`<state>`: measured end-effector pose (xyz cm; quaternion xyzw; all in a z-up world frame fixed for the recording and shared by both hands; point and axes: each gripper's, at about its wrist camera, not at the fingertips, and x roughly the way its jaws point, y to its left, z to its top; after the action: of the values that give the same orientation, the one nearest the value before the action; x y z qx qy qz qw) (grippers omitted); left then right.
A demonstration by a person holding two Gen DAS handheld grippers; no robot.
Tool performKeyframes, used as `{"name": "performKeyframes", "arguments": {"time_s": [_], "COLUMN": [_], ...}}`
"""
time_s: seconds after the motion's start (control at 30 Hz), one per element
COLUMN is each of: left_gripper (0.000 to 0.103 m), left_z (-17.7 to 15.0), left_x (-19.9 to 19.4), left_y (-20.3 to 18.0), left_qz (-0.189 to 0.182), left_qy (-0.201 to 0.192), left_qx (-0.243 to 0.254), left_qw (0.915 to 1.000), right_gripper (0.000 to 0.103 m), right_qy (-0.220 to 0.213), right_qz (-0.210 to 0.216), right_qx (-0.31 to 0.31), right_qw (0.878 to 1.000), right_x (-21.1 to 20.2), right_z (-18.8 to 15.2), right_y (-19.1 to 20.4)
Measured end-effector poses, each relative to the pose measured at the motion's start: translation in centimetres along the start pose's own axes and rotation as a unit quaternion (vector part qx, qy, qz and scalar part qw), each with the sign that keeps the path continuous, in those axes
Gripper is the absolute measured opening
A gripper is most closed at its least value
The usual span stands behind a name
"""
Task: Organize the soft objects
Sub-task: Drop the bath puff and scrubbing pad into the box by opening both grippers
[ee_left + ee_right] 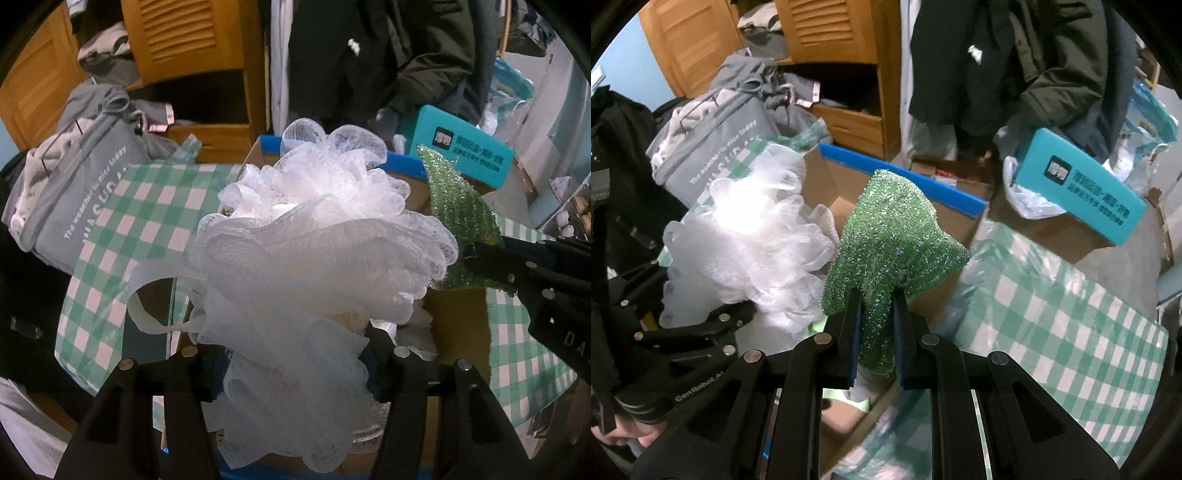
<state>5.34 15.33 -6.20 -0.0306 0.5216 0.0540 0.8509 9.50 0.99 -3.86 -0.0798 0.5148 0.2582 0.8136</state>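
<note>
A white mesh bath pouf (295, 258) fills the middle of the left wrist view, hanging over an open cardboard box (454, 314) with a blue-taped rim. My left gripper (291, 354) has the pouf's lower part bunched between its black fingers, which press on it from both sides. A white ribbon loop (147, 295) trails off the pouf to the left. My right gripper (875, 295) is shut on a glittery green scouring cloth (897, 236), which stands up from the jaws above the same box (827, 184). The pouf (757, 243) sits just left of the green cloth.
A green-and-white checked cloth (1052, 314) covers the surface around the box. A grey printed bag (81, 192) stuffed with clothes sits at the left. At the right rests a teal box (1082, 184), and behind are a wooden cabinet (831, 33) and a dark jacket (1015, 55).
</note>
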Motion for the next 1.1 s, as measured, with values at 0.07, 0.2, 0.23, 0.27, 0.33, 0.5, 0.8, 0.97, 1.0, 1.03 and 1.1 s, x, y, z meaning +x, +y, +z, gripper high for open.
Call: {"name": "performKeyframes", "arguments": {"time_s": [0.07, 0.2, 0.23, 0.27, 0.33, 0.5, 0.8, 0.97, 1.0, 1.03, 1.1], "left_gripper": [0.063, 0.082, 0.084, 0.085, 0.087, 0.087, 0.089, 0.094, 0.094, 0.094, 0.096], "left_z": [0.0, 0.1, 0.1, 0.1, 0.1, 0.1, -0.1, -0.1, -0.1, -0.1, -0.1], "left_x": [0.1, -0.7, -0.9, -1.2, -1.5, -2.3, -4.8, -6.5, -6.7, -7.0, -7.7], "left_y": [0.1, -0.5, -0.6, -0.8, -0.9, -1.0, -2.0, -3.3, -3.5, -3.7, -4.0], "left_qz": [0.001, 0.018, 0.022, 0.027, 0.027, 0.03, 0.016, 0.014, 0.014, 0.012, 0.008], "left_qy": [0.005, -0.009, -0.012, -0.016, -0.02, -0.027, -0.04, -0.057, -0.06, -0.062, -0.067], "left_qx": [-0.002, 0.013, 0.018, 0.023, 0.028, 0.034, 0.044, 0.058, 0.06, 0.061, 0.061], "left_qw": [1.0, 0.9997, 0.9995, 0.9992, 0.999, 0.9986, 0.9981, 0.9966, 0.9963, 0.9961, 0.9958], "right_gripper": [0.016, 0.033, 0.046, 0.055, 0.055, 0.057, 0.066, 0.066, 0.066, 0.066, 0.067], "right_qy": [0.004, 0.003, 0.0, -0.005, -0.011, -0.02, -0.047, -0.061, -0.064, -0.067, -0.07], "right_qz": [0.004, 0.01, 0.011, 0.008, 0.004, 0.004, 0.006, 0.001, 0.0, -0.001, -0.003], "right_qx": [0.001, 0.006, 0.009, 0.011, 0.012, 0.021, 0.041, 0.05, 0.054, 0.059, 0.068], "right_qw": [1.0, 1.0, 1.0, 1.0, 1.0, 1.0, 0.998, 0.997, 0.996, 0.996, 0.995], "right_x": [0.5, 0.9, 0.8, 0.6, 0.4, -0.8, -4.6, -6.9, -7.3, -7.8, -8.7], "right_z": [0.0, 0.1, 0.1, 0.1, 0.1, 0.2, -0.3, -1.1, -1.2, -1.5, -2.1], "right_y": [0.0, -0.3, -0.3, -0.4, -0.5, -1.1, -1.9, -2.6, -2.8, -3.1, -3.8]}}
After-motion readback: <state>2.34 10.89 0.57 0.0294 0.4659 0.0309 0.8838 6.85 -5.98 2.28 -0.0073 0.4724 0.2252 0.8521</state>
